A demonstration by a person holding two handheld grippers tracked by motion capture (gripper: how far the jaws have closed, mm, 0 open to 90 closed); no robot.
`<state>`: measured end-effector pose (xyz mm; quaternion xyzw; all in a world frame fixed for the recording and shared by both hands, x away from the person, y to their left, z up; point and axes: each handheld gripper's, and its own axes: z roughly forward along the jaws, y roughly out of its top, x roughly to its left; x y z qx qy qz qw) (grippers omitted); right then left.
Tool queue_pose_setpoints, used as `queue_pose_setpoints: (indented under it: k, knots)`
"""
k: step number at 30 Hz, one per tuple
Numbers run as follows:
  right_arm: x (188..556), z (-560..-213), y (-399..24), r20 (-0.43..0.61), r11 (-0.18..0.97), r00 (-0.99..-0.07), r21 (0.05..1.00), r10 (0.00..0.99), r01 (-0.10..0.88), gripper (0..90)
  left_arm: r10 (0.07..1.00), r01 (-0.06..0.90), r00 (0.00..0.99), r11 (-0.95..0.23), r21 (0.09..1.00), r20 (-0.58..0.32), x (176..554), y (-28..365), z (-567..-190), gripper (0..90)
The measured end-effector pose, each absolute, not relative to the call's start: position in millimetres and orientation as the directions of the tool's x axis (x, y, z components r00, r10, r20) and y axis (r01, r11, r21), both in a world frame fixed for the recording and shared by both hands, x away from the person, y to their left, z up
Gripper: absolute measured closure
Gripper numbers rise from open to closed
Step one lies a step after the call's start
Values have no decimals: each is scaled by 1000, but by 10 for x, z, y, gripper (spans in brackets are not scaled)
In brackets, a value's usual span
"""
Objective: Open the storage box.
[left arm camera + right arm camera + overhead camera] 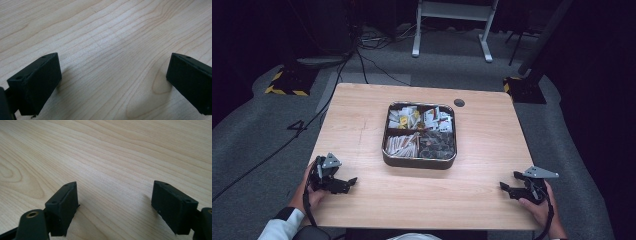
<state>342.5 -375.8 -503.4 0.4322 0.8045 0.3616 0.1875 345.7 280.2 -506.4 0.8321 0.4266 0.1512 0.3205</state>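
Note:
A square dark metal tray [385,154] sits mid-table, split into compartments that hold several small packets and dark capsules. My left gripper [351,182] rests low on the wood near the front left corner, open, with bare table between its jaws [113,75]. My right gripper [507,187] lies near the front right edge, also open, its jaws wide apart over bare wood [115,195]. Both point inward along the table front, well short of the tray. A hand holds each one.
The light wooden table [362,115] has a small dark round cap [459,103] at the back right of the tray. Cables and a white stand's legs [452,35] lie on the grey floor beyond the far edge.

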Motion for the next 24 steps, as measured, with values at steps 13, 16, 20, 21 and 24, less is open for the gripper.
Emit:
queue_pose_setpoints:
  k: [13,16,20,21,24]
  knots:
    - [3422,-5032,-3767,-6,376,-550,736,835,563,207,799,606,601,-440,663,-19,3445,2820,-5065,2]
    - [3464,-5021,-3792,-8,384,-552,726,834,570,195,794,602,608,-445,663,-19,3444,2815,-5064,3]
    - [3539,-4999,-3826,-7,368,-515,708,857,602,186,790,599,613,-450,662,-19,3453,2818,-5064,0]
    - [3552,-4996,-3830,-10,368,-512,706,859,604,176,790,599,613,-450,662,-19,3453,2818,-5064,0]
    - [3605,-4990,-3838,-38,376,-501,711,865,595,185,790,599,613,-449,663,-19,3452,2820,-5064,1]
